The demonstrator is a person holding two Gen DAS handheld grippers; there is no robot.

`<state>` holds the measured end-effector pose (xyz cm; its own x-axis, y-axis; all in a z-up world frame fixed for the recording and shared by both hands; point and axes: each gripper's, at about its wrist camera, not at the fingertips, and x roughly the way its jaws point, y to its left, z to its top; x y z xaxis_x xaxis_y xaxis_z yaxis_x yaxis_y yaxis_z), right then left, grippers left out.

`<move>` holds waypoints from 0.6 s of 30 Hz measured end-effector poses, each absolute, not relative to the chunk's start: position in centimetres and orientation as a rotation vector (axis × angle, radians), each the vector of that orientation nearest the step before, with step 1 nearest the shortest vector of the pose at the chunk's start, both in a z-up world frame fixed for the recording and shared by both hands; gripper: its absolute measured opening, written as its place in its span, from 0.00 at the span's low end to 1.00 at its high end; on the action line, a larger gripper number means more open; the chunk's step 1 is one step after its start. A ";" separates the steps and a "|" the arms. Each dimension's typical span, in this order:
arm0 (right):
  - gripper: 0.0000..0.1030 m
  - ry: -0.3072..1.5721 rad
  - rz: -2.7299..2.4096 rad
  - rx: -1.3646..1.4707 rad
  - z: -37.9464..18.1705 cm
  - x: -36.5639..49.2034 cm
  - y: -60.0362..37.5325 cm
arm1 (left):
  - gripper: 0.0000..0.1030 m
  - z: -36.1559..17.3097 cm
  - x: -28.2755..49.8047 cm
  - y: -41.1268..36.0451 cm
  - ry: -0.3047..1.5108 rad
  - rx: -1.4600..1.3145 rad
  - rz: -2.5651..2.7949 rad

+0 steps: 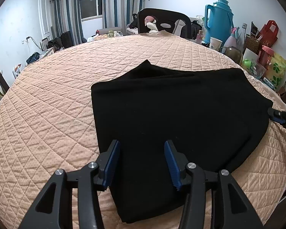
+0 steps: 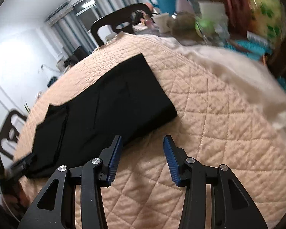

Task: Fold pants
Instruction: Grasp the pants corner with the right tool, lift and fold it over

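Observation:
Black pants [image 1: 171,114] lie folded into a flat rectangle on the peach quilted cover [image 1: 47,105]. My left gripper [image 1: 142,143] hovers over their near end, jaws open, with flat black cloth showing in the gap and neither pad pressing on it. In the right wrist view the pants [image 2: 104,105] stretch away to the left. My right gripper [image 2: 143,138] stands open over bare quilt [image 2: 209,133], its left pad just beside the pants' near edge. The right gripper's tip [image 1: 278,115] shows at the pants' right corner. The left gripper [image 2: 22,164] appears blurred at the pants' far end.
A black chair [image 1: 164,22] stands behind the far edge. A blue thermos [image 1: 219,19], a paper cup [image 1: 215,43], bags and jars crowd the right side. Another dark chair [image 2: 7,133] stands at the left. Bare quilt spreads to the left of the pants.

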<state>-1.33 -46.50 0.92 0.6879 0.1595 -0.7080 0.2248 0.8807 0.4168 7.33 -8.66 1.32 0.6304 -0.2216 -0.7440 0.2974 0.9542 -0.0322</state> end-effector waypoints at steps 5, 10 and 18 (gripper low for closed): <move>0.52 0.801 -0.023 0.583 0.7 0.6 -47.1 | 0.51 1.3 7.3 -8.6 0.839 0.089 -0.301; 0.53 0.739 -0.047 0.679 0.6 0.9 -47.9 | 0.52 1.3 7.4 -8.4 0.840 0.082 -0.308; 0.52 0.676 -0.077 0.744 0.4 2.6 -48.7 | 0.53 1.3 7.4 -8.5 0.841 0.083 -0.311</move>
<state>2.60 -48.75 0.45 0.7873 0.1663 -0.5937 0.2957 0.7430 0.6004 7.41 -8.55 1.28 0.6244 -0.2380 -0.7440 0.3036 0.9515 -0.0496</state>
